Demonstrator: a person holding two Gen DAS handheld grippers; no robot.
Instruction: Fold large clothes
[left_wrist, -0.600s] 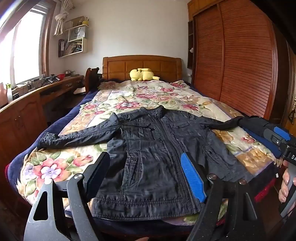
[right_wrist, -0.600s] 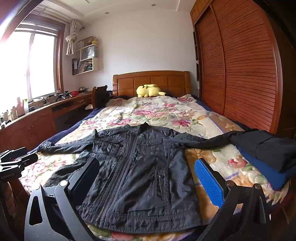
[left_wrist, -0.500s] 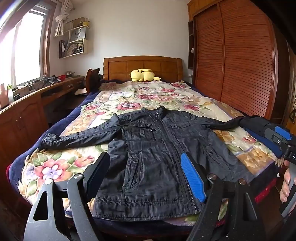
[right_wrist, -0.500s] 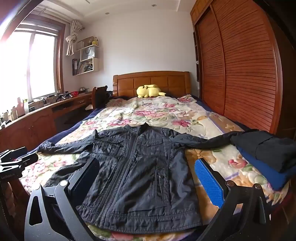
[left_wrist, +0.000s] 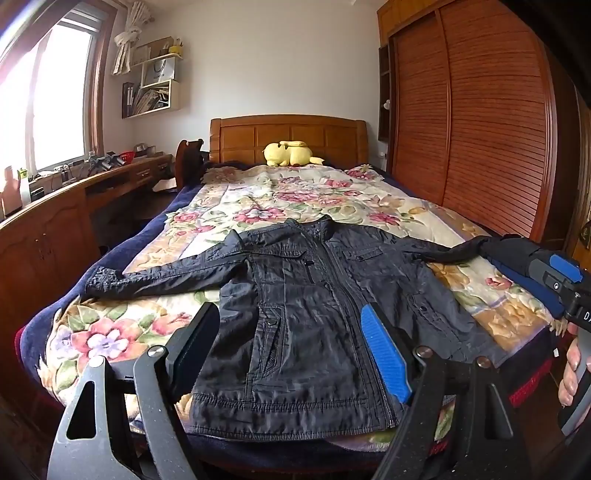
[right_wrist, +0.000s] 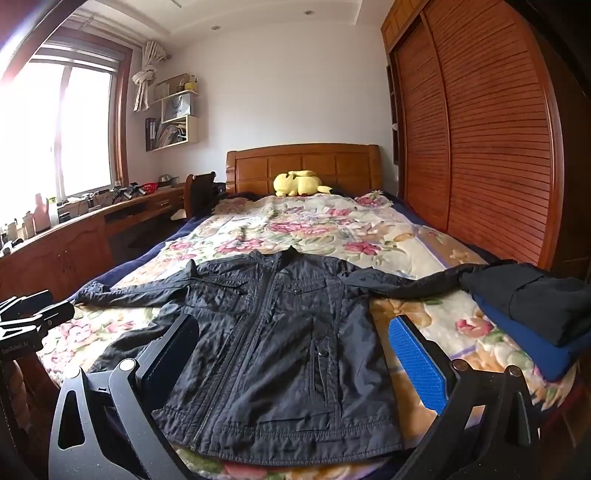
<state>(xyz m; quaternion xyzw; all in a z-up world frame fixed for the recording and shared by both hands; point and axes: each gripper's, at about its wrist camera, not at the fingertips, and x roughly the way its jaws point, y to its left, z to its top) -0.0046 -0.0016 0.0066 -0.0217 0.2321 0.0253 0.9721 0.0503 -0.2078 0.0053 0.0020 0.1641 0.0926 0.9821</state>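
Note:
A black zip jacket (left_wrist: 314, 314) lies flat and face up on the flowered bedspread (left_wrist: 280, 199), hem toward me, both sleeves spread out sideways. It also shows in the right wrist view (right_wrist: 280, 343). My left gripper (left_wrist: 291, 343) is open and empty, held back from the foot of the bed over the hem. My right gripper (right_wrist: 291, 354) is open and empty, also short of the hem. The right sleeve's cuff reaches a stack of folded clothes (right_wrist: 535, 314).
The folded black and blue stack sits at the bed's right edge. A yellow plush toy (left_wrist: 291, 153) lies by the wooden headboard (left_wrist: 288, 136). A slatted wardrobe (left_wrist: 472, 122) lines the right side. A wooden desk (left_wrist: 74, 199) with clutter runs along the left under the window.
The left wrist view has shifted slightly, with the bed sitting a little lower and nearer. The jacket has not moved. Both grippers stay open.

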